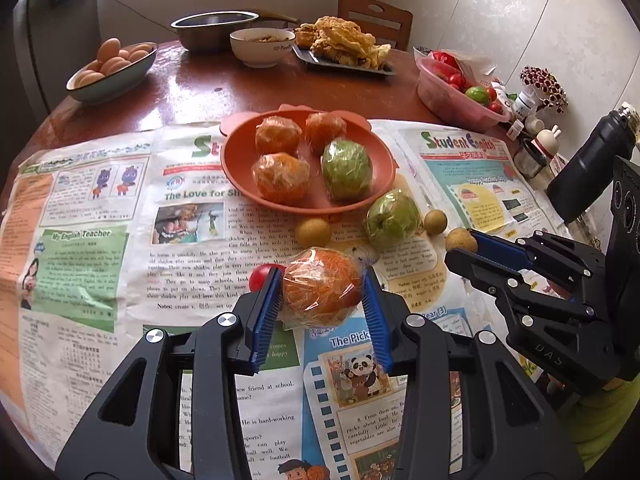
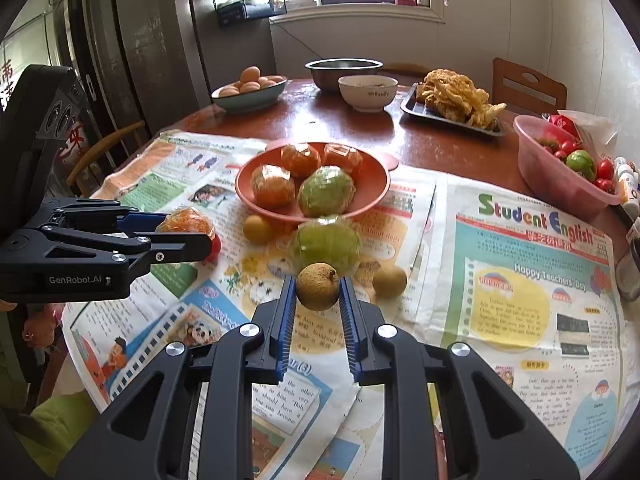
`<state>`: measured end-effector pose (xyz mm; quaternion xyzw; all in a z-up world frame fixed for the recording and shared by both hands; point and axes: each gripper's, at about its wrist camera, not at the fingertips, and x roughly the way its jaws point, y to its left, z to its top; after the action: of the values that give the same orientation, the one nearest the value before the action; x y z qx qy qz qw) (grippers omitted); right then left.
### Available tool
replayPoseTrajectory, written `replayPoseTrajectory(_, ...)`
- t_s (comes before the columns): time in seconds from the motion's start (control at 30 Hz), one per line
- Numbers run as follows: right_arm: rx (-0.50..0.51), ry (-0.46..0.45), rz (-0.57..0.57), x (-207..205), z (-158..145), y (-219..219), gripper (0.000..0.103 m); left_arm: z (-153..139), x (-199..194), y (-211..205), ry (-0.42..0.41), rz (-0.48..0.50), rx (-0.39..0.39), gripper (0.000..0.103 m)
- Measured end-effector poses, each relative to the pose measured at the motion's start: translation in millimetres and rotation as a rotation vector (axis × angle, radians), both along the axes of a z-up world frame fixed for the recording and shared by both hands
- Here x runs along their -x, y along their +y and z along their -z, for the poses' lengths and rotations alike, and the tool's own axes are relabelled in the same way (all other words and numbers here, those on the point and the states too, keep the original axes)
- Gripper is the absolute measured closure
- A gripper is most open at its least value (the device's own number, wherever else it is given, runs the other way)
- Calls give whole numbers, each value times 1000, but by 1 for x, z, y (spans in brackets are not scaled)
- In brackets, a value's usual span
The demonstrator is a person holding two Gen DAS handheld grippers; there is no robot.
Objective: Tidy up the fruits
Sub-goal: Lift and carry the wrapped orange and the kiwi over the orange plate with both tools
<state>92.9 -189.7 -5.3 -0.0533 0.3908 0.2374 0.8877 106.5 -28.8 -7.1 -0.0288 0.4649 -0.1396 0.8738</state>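
Note:
My left gripper (image 1: 322, 290) is shut on a plastic-wrapped orange (image 1: 322, 286), seen also in the right wrist view (image 2: 186, 220). My right gripper (image 2: 318, 294) is shut on a small brown longan (image 2: 317, 286), seen also in the left wrist view (image 1: 460, 239). An orange-red plate (image 1: 240, 164) ahead holds three wrapped oranges (image 1: 280, 178) and a wrapped green fruit (image 1: 346, 168). A second wrapped green fruit (image 1: 392, 220) and two loose longans (image 1: 312, 231) lie on the newspaper in front of the plate. A small red fruit (image 1: 262, 274) sits beside my left fingers.
Newspapers (image 1: 100, 220) cover the near half of the round wooden table (image 1: 224, 92). Behind stand a bowl of eggs (image 1: 112, 68), a steel basin (image 1: 212, 28), a white bowl (image 1: 260, 46), a tray of fried food (image 1: 344, 46) and a pink basin of tomatoes (image 1: 452, 92). Small bottles (image 1: 528, 120) stand at the right edge.

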Motion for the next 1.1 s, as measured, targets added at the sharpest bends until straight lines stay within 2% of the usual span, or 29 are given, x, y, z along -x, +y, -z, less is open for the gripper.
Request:
replayPoseTrajectory(0.53,-11,-31,-9,-24,-22,2,82,-26,-18,9,-46,-13,-5,71)
replayPoseTrajectory(1.1,-15,-32,19,-61,-33,3,82,-34,-48,16,-56,-20,-17,71)
